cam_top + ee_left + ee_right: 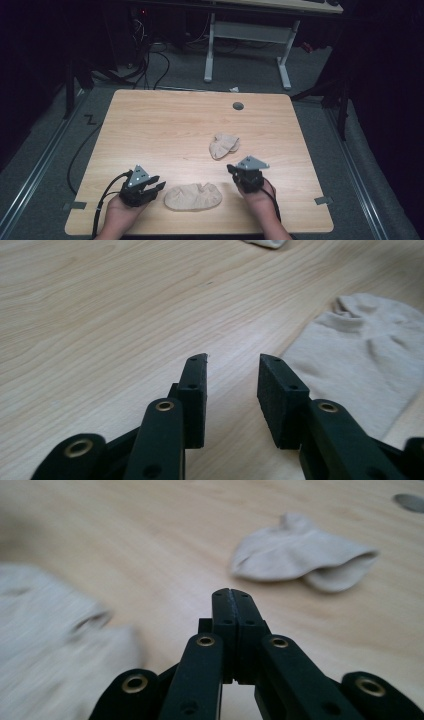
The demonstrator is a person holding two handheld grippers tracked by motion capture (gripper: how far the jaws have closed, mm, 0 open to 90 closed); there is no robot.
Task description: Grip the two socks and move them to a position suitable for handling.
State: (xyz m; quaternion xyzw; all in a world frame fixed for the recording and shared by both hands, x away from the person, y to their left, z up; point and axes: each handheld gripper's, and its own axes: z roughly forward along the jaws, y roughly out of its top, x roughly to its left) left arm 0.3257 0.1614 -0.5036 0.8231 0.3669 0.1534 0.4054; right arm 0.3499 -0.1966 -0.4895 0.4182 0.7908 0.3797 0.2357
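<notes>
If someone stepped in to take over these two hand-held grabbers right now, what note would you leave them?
Left gripper: jaws apart, nothing between them, just left of the near sock.
Right gripper: jaws pressed together, empty, to the right of that sock.
Things: the near sock lies flat at the front edge of the table, between the two grippers. The far sock lies crumpled towards the middle, apart from the first.
Done: nothing visibly paired or folded; neither sock is held.
Left: probably bring the two socks together, which means gripping one first.
</notes>
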